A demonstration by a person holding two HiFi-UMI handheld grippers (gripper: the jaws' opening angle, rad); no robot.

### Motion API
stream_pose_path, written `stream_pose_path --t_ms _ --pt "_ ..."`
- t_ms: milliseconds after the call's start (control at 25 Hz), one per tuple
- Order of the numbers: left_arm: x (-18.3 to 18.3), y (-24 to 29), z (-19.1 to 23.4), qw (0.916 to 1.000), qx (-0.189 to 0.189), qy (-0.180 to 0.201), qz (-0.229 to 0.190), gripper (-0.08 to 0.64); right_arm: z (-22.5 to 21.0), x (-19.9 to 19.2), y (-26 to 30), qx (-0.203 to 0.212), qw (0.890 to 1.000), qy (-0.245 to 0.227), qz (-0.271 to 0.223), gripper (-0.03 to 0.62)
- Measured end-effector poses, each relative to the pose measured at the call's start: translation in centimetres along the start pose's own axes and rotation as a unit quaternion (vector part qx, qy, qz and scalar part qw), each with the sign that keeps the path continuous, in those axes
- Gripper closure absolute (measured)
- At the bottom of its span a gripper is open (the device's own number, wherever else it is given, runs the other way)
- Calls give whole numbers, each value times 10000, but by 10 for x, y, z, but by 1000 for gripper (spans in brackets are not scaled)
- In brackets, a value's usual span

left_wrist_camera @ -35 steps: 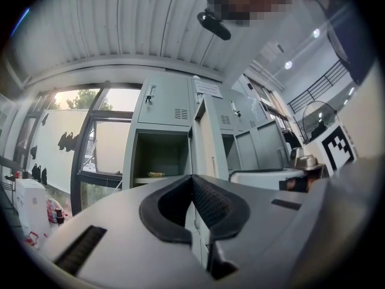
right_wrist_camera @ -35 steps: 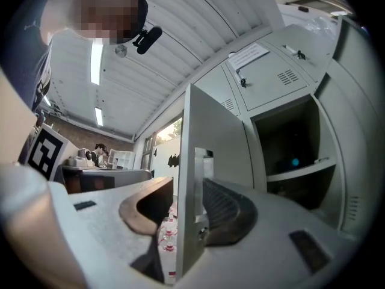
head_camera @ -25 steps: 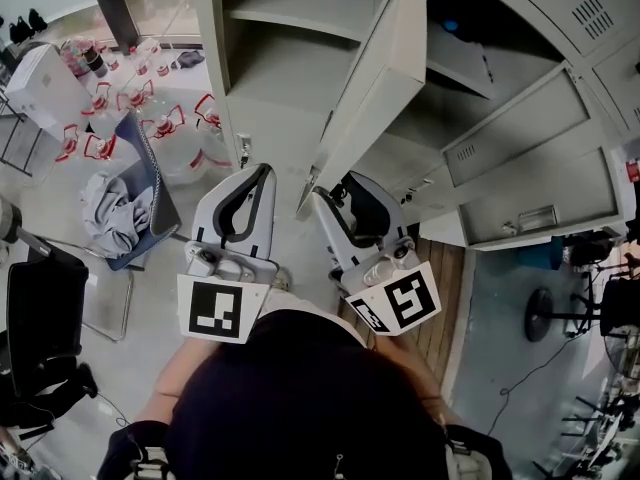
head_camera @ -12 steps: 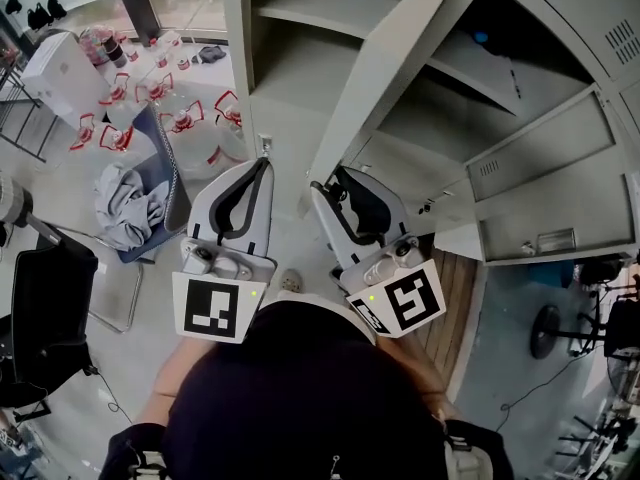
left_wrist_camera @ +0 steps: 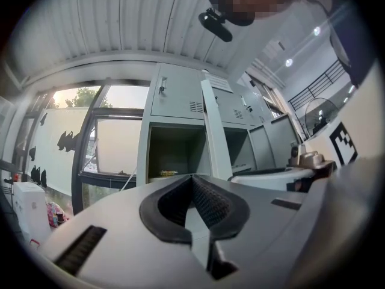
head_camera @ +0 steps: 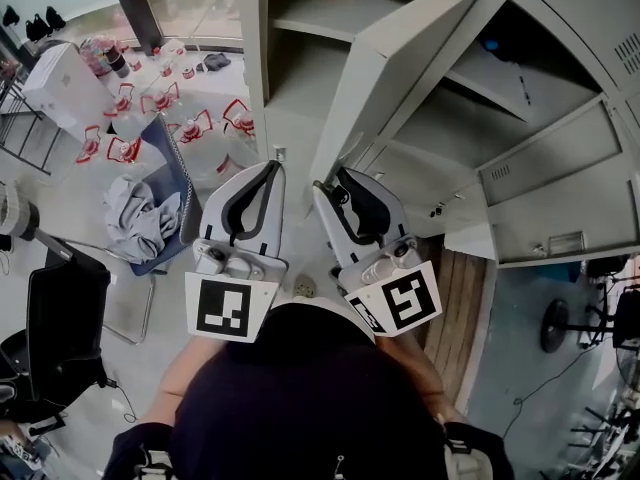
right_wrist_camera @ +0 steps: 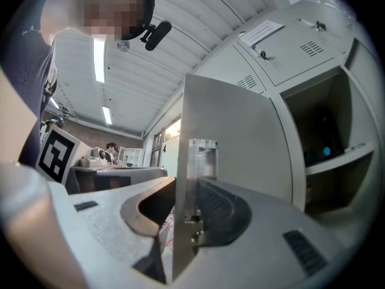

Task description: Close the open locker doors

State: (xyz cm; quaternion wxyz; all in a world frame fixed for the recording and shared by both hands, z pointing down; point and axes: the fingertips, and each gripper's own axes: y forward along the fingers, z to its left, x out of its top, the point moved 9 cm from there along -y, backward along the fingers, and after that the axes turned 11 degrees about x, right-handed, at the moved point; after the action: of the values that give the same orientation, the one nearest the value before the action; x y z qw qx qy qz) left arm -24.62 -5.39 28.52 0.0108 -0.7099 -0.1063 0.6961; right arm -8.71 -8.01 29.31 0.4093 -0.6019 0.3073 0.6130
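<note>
**Right fingers [right_wrist_camera: 227,212] on the door [head_camera: 375,88] edge, swing not yet made**

The fingers of the right gripper [head_camera: 335,180] have just been closing. As I read it, they now pinch the free edge of the open door, one pad per face, right by the latch [right_wrist_camera: 201,155]. The left gripper [head_camera: 265,171] sits just at 9 o'clock of it, fingers pressed together w/ nothing btw them, touching nothing.

In the head view the door runs from 1 o'clock in to the centre. It stands out from the locker [head_camera: 256,58], whose open bay is at 12. More open doors [head_camera: 545,153] hang at 3 o'clock, well apart from both grippers.

Handling, my guess:
- **Weight and stiffness:** thin painted sheet steel, so light to swing on its hinges. Stiff along the folded edge, prob. springy across the flat panel.
- **Grip:** the paint looks smooth, so the pads may slip if I pull hard.
- **Where to hold:** where I am now, on the free edge near the latch. That's farthest from the hinge side, so most leverage.
- **The move:** I'd guide it round gently and let go short of the frame. Then I'd push the face flat w/ closed fingers, else the pads get trapped btw door and frame.
- **Risk:** a slam could bounce it back open.
</note>
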Motion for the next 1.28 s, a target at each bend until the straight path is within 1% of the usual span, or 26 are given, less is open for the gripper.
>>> stream_pose_path --t_ms 200,400,600,840,960,1080,1280 --pt "7 12 21 9995 -310 106 -48 560 5 -2 20 -273 9996 -70 -18 479" --pt "1 22 47 9988 -481 -21 -97 560 9 -6 41 -560 9983 -113 -74 479" --pt "-2 33 65 9972 -675 -189 -255 560 11 -8 57 -797 9967 -160 -39 479" --pt "-6 42 77 9945 -914 -358 -367 560 10 -9 69 -1007 9947 -211 -10 480" --pt "-7 48 80 9933 -1019 -426 -331 560 9 -9 74 -1067 9941 -211 20 479" --pt "-10 53 86 9930 -1053 -454 -282 560 10 -9 80 -1123 9935 -202 61 480" --pt "-12 62 94 9939 -1028 -275 -274 560 6 -10 93 -1219 9922 -255 73 479"
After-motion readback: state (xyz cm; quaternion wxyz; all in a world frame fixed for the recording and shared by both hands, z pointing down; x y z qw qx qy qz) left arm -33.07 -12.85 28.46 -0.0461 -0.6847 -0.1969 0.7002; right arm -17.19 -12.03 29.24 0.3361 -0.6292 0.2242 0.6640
